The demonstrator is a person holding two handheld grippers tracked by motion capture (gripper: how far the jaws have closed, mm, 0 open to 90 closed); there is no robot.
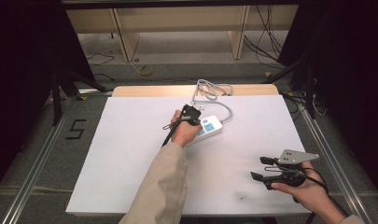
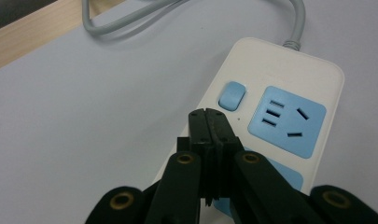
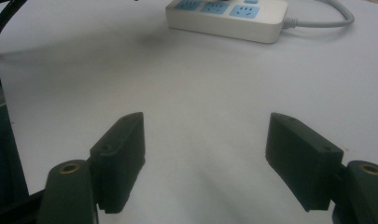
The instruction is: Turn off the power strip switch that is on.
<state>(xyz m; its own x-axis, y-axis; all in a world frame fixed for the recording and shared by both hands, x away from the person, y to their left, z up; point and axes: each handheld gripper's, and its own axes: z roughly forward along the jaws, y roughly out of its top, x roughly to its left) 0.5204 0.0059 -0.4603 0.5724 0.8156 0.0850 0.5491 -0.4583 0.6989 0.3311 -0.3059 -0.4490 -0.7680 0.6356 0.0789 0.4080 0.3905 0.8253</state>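
Note:
A white power strip [image 1: 210, 127] with blue sockets lies in the middle of the white board [image 1: 130, 154]. My left gripper [image 1: 196, 120] hovers over it, jaws shut with nothing between them. In the left gripper view the closed tips of the left gripper [image 2: 210, 114] sit just below the strip's blue switch [image 2: 232, 95], beside a blue socket [image 2: 288, 121]; whether they touch the strip I cannot tell. My right gripper [image 1: 260, 168] rests low at the board's front right, open and empty. In the right gripper view the jaws of the right gripper [image 3: 205, 140] stand wide apart, with the power strip [image 3: 228, 14] far ahead.
The strip's grey cable [image 1: 210, 91] coils at the board's far edge on the wooden tabletop [image 1: 144, 90]. Metal rails [image 1: 42, 154] run along both sides of the table. Loose cables and wooden shelving [image 1: 126, 37] lie on the floor beyond.

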